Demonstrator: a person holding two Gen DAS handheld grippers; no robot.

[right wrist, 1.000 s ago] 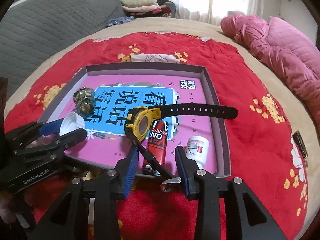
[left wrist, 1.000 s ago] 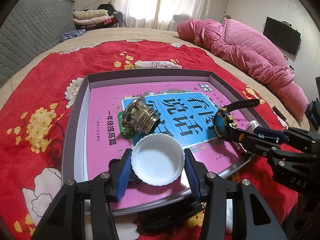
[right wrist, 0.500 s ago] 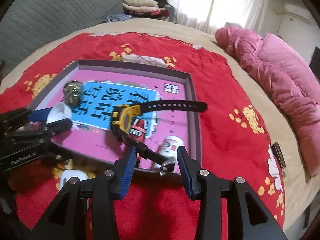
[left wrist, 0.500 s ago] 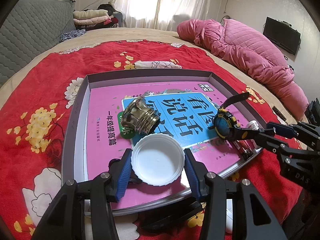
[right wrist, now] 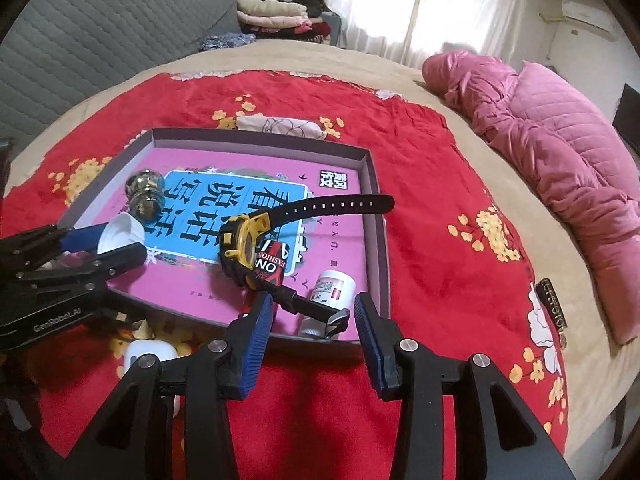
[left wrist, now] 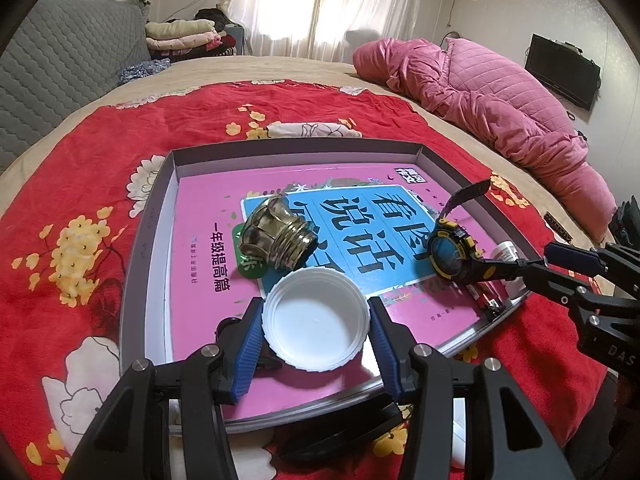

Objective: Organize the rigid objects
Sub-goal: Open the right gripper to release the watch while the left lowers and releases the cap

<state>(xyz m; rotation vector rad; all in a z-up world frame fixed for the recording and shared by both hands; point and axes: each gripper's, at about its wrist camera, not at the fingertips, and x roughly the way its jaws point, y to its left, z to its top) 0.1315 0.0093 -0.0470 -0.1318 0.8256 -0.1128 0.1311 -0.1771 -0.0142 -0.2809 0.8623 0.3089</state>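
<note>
Left gripper (left wrist: 316, 328) clamps white lid (left wrist: 316, 320) over tray (left wrist: 152, 216); right gripper (right wrist: 314, 320) jaws just opening, watch (right wrist: 244, 240) strap loose between; bottle (right wrist: 332, 288) beside.

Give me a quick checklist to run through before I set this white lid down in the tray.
1. Left gripper grips white lid: ok, pads press both sides.
2. Bare spot below the lid: ok, pink book cover is free there.
3. Right gripper off the watch: ok, its jaws have just been opening; the buckle end lies between them, not pressed.
4. Watch wholly inside tray: cannot tell, buckle end sits at the near rim.
5. Lid apart from brass fitting: cannot tell.
</note>
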